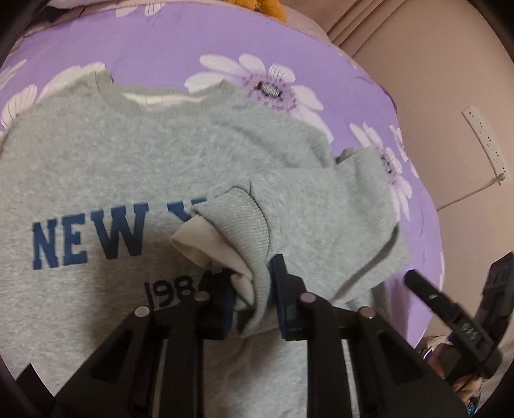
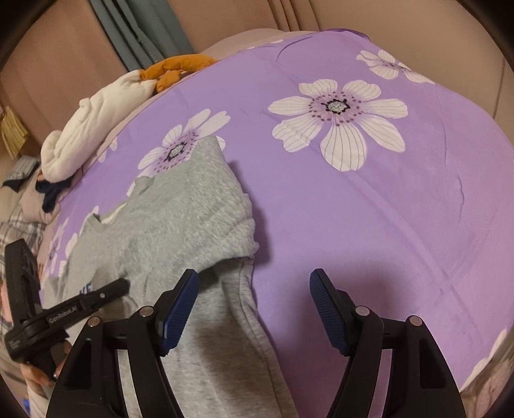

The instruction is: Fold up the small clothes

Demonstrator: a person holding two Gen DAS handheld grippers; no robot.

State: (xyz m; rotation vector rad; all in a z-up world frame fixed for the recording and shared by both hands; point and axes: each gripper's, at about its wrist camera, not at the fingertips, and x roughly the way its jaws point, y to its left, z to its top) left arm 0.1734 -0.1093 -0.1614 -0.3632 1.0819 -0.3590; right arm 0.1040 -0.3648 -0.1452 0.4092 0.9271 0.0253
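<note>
Purple bedspread [image 2: 369, 225] bare beside sweatshirt [image 2: 192, 209]

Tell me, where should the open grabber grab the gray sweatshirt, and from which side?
Probably the side edge of the gray sweatshirt, where it lies flat on the purple bedspread. The right gripper hangs just above that edge with its jaws open and nothing between them, so coming straight down from above looks simplest. The left gripper is already clamped on the sleeve cuff.

A purple flowered bedspread [image 2: 369, 209] is covering the bed, with beige curtains [image 2: 289, 14] hanging behind it and a white power strip [image 1: 486, 143] lying beside it.
</note>
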